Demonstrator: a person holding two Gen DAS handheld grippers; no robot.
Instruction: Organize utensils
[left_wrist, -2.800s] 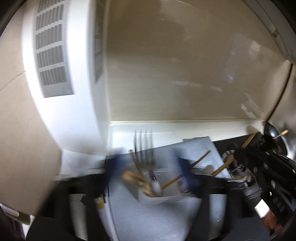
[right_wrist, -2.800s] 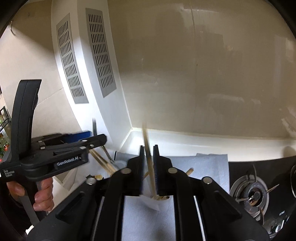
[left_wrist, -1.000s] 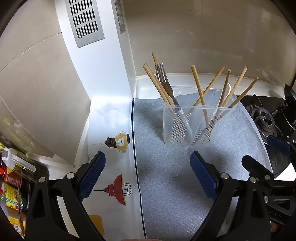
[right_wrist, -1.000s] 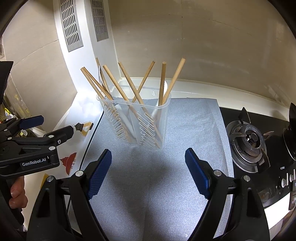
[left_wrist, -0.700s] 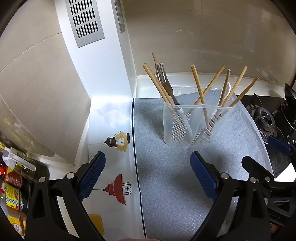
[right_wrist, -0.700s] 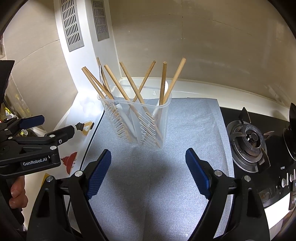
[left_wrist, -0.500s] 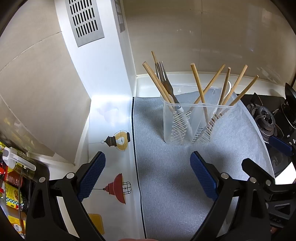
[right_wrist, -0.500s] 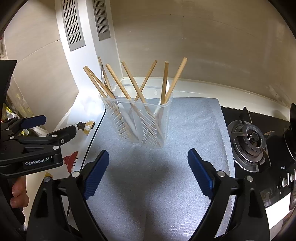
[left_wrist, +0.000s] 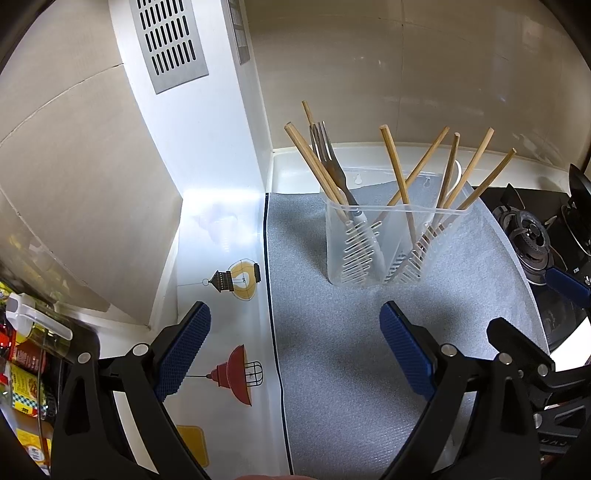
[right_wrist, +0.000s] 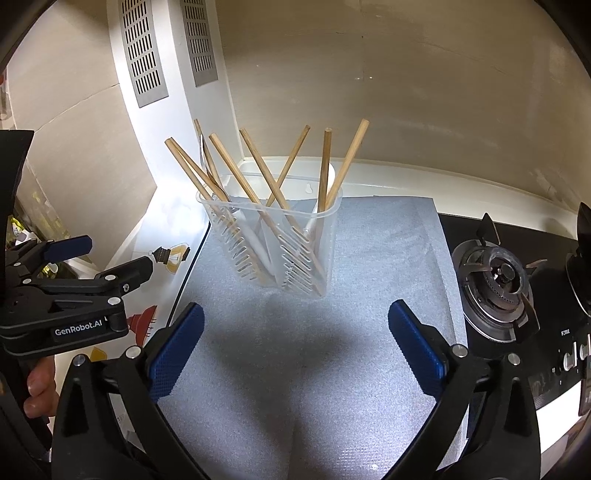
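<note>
A clear plastic utensil holder (left_wrist: 384, 247) stands upright on a grey mat (left_wrist: 332, 350); it also shows in the right wrist view (right_wrist: 280, 243). It holds several wooden chopsticks (left_wrist: 397, 173) and a metal fork (left_wrist: 330, 162), all leaning outward. A white spoon (right_wrist: 330, 177) stands in its far side. My left gripper (left_wrist: 295, 350) is open and empty, short of the holder. My right gripper (right_wrist: 295, 350) is open and empty, also short of the holder. The left gripper's body (right_wrist: 62, 295) shows at the left of the right wrist view.
A gas stove burner (right_wrist: 495, 288) sits to the right of the mat, also in the left wrist view (left_wrist: 530, 240). A white pillar with vent grilles (left_wrist: 207, 110) rises at the back left. A white strip with lamp stickers (left_wrist: 229, 295) borders the mat's left edge. Jars (left_wrist: 26, 362) stand far left.
About three seconds ago both grippers were at the holder, the right shut on a chopstick. Both are open and drawn back now; over the last second the right one backed off slightly more.
</note>
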